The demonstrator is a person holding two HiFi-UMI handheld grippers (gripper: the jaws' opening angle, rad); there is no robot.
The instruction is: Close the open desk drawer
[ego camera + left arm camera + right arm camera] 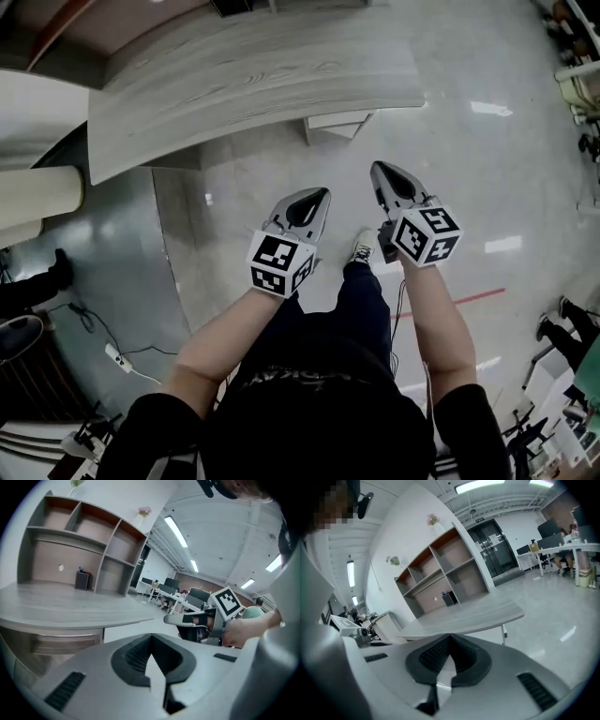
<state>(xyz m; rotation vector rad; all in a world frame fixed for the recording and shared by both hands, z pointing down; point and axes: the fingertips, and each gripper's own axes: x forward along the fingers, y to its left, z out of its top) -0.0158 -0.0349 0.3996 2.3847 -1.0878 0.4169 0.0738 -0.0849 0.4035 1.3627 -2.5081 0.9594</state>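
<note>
Open office with a polished grey floor (281,178). A curved grey wood-grain desk (253,75) is set in front of a shelving unit (79,541), and further desks and chairs are seen far behind. The left gripper (322,195) and right gripper (380,172) are held side by side in front of the person, over bare floor, well apart from the desk edge and pointed towards it. In both gripper views the jaws are seen pressed together with nothing between them. The drawer (65,641) is taken to be the wood-grain front under the desktop, left of the desk's rounded end, as shown in the left gripper view. How far it stands out cannot be told from here, and in the head view it is hidden beneath the desktop. Step judged: approach, with contact not yet made and the task hardly begun. Closed jaws are judged suitable as a blunt pusher. The front should be met square and near its middle, so that the drawer is not skewed on its runners. One gripper would probably suffice, with the other kept clear of the closing gap. The push should be made steadily along the runners and eased near the end, so that the front is not slammed. Risk noted: a tip slipping off the smooth front or catching under the desktop edge.
</note>
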